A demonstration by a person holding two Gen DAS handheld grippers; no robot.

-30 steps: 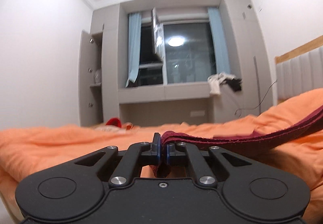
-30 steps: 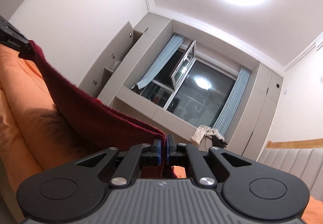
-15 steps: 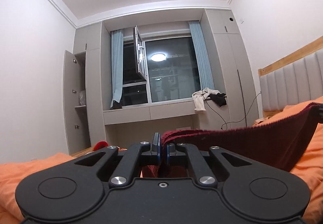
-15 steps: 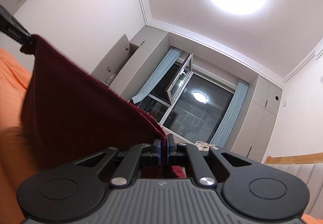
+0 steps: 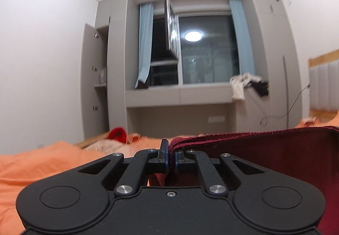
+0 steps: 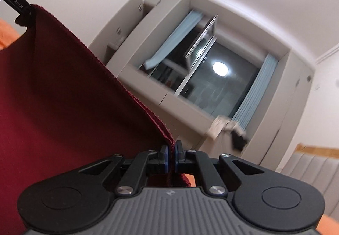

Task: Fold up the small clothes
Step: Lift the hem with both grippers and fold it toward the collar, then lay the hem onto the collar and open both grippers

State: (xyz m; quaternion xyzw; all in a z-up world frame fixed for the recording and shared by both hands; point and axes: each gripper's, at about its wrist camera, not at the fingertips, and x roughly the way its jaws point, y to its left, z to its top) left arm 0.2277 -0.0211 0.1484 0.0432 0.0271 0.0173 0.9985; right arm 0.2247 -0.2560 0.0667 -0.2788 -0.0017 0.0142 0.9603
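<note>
Left gripper (image 5: 171, 155) clamped on dark red garment (image 5: 264, 156) edge; right gripper (image 6: 171, 157) pinches the other corner. Garment (image 6: 63, 97) stretched between them above orange bedding (image 5: 42, 162), lower part cut off. Background blurred.

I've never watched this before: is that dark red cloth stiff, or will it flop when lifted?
Probably floppy: the cloth hangs as a sheet between the left hand-held gripper and right hand-held gripper. Likely light, since pinched corners alone carry it. Its ribbed edge suggests little slipping.
</note>
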